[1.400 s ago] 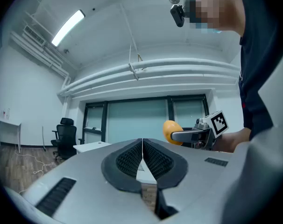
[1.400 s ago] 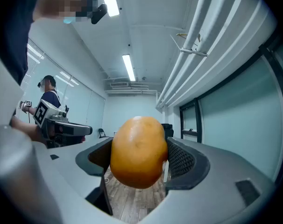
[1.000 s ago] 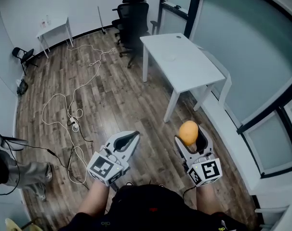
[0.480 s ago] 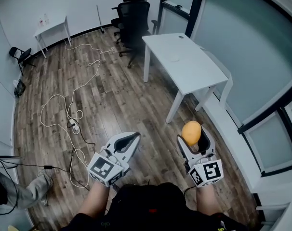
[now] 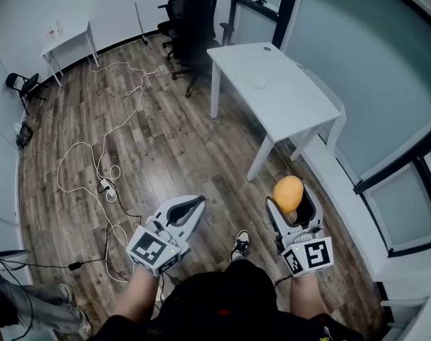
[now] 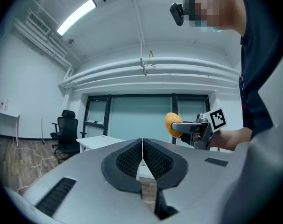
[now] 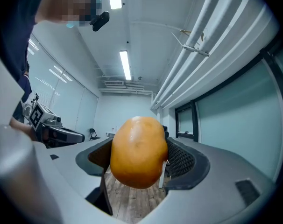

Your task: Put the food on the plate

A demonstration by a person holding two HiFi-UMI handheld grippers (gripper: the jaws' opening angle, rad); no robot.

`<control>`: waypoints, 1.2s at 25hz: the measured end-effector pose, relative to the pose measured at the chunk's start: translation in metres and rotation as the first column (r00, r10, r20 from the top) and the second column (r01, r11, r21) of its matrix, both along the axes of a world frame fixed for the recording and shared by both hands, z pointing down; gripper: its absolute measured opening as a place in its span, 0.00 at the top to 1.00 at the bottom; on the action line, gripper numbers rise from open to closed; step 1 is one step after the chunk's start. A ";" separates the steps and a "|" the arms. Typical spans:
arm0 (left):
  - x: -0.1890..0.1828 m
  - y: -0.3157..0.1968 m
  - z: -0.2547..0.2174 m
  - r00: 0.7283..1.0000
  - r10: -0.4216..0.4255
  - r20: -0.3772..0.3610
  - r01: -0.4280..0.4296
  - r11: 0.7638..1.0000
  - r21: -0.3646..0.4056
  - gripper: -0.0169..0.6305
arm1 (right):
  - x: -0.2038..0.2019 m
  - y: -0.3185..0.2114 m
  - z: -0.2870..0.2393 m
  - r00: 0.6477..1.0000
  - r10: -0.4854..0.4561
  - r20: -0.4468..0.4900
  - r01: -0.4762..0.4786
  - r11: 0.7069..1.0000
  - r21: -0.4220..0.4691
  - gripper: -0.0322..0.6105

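Observation:
An orange, egg-shaped piece of food is clamped in my right gripper, held at waist height above the wooden floor. From the left gripper view the same food shows off to the right, sticking out of the right gripper. My left gripper is shut with its jaws pressed together and nothing between them. No plate shows in any view.
A white table stands ahead, slightly right, with a small object on top. Black office chairs stand behind it. White cables trail over the floor at left. A glass wall runs along the right. A small white desk is far left.
The view has shifted forward a little; both grippers keep their pose. A shoe now shows between the grippers. The person at the lower left has slid further out of view.

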State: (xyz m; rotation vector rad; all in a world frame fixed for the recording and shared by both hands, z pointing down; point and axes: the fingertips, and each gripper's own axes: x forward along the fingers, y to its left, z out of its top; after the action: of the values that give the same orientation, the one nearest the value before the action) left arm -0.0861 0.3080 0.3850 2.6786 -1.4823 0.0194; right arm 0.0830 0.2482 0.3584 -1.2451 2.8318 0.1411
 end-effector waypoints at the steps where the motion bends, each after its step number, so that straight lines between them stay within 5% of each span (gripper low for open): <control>1: 0.001 -0.010 -0.001 1.000 -0.005 0.004 0.005 1.000 0.002 0.94 | 0.001 -0.011 0.000 1.000 -0.003 0.004 0.003 1.000 0.000 0.39; 18: 0.095 -0.239 -0.020 0.998 -0.051 0.041 0.051 0.999 0.004 0.94 | 0.098 -0.248 -0.006 0.996 -0.067 0.056 0.067 0.998 -0.007 0.39; 30: 0.112 -0.338 -0.010 0.997 -0.058 0.046 0.058 0.998 -0.014 0.94 | 0.112 -0.343 0.012 0.995 -0.085 0.052 0.087 0.996 -0.032 0.39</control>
State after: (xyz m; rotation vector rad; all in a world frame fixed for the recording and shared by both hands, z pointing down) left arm 0.0261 -0.0297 0.3751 2.6394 -1.5659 0.0883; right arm 0.1954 -0.0945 0.3708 -1.1143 2.8502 0.0570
